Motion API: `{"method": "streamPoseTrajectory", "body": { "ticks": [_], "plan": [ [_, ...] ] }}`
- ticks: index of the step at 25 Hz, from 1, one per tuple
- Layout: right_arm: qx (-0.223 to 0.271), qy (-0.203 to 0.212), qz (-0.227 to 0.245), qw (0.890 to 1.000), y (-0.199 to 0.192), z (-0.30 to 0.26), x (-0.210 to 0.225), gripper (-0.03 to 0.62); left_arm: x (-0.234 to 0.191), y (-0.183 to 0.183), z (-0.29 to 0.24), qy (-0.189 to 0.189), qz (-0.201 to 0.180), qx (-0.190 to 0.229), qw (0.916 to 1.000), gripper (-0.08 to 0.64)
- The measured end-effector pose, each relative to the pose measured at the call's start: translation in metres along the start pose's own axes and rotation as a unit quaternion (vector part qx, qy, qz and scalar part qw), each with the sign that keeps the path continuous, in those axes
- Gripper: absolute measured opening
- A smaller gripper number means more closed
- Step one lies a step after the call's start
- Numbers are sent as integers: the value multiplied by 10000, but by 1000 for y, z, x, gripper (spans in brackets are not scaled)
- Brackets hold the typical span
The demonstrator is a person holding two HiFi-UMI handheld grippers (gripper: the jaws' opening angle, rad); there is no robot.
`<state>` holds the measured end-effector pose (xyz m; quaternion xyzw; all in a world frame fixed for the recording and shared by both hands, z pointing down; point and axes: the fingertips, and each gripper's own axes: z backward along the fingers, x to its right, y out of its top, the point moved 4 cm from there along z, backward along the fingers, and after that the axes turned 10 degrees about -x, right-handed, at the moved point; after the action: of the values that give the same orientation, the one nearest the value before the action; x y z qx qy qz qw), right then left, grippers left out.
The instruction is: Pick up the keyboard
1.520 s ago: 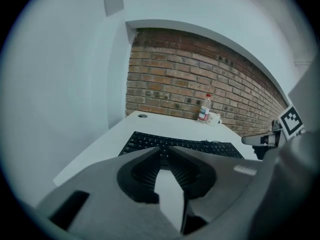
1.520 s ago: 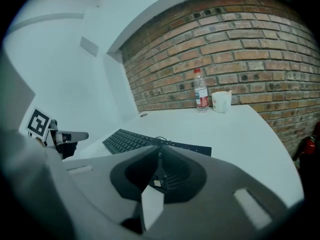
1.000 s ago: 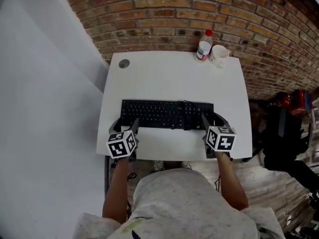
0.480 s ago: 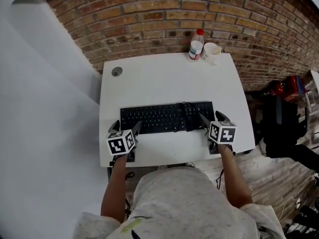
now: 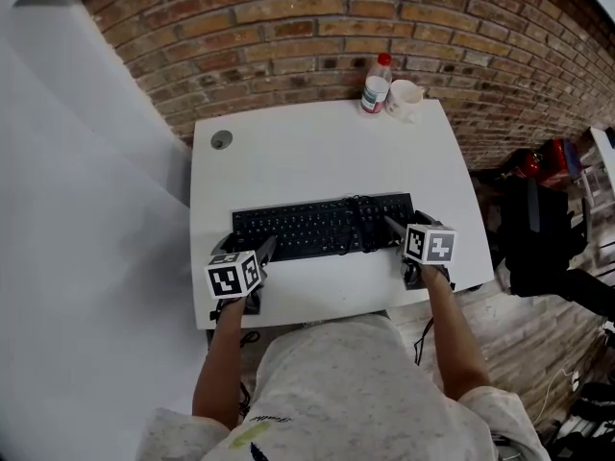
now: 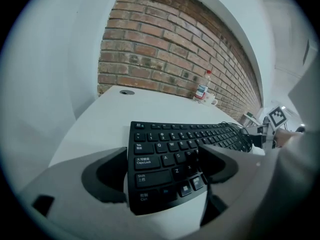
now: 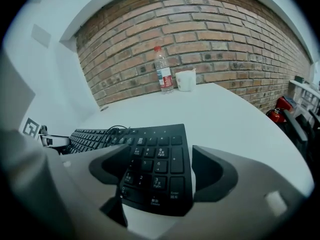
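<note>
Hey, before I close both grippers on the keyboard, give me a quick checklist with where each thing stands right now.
1. Left gripper jaws just opened, keyboard's left end between them: ok.
2. Right gripper jaws just opened, its right end between them: ok.
3. Grip closed on keyboard: not ok, neither yet.
4. Cable free to lift: cannot tell.
5. Bottle and mug far from keyboard: ok.

Head view is looking steeply down from above the person, taking in the whole tabletop and the brick wall beyond it. Left gripper view is sitting low and very close at the keyboard's left end, facing along it toward the wall. Right gripper view is doing likewise at the right end. All three are sharing keyboard, bottle and cup.
</note>
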<state>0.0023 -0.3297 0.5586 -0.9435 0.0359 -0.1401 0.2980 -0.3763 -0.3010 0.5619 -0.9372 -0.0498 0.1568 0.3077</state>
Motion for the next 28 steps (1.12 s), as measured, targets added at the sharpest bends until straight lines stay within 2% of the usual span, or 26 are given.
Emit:
{"method": "streamPoseTrajectory", "body": {
  "ticks": [6, 11, 22, 28],
  "plan": [
    [-82, 271, 157, 9995, 6, -5, 2, 393, -1, 2, -4, -60, 83, -147, 9998, 430],
    [-116, 605, 82, 9981, 5, -9, 4, 388, 0, 2, -4, -37, 108, -184, 9998, 430],
    [-117, 591, -70, 9982, 7, -10, 5, 376, 0, 3, -3, 9, 84, -77, 9999, 425],
    [15, 602, -65, 9982, 8, -7, 1, 373, -1, 10, 2, 65, -48, 42, 10000, 425]
  ]
}}
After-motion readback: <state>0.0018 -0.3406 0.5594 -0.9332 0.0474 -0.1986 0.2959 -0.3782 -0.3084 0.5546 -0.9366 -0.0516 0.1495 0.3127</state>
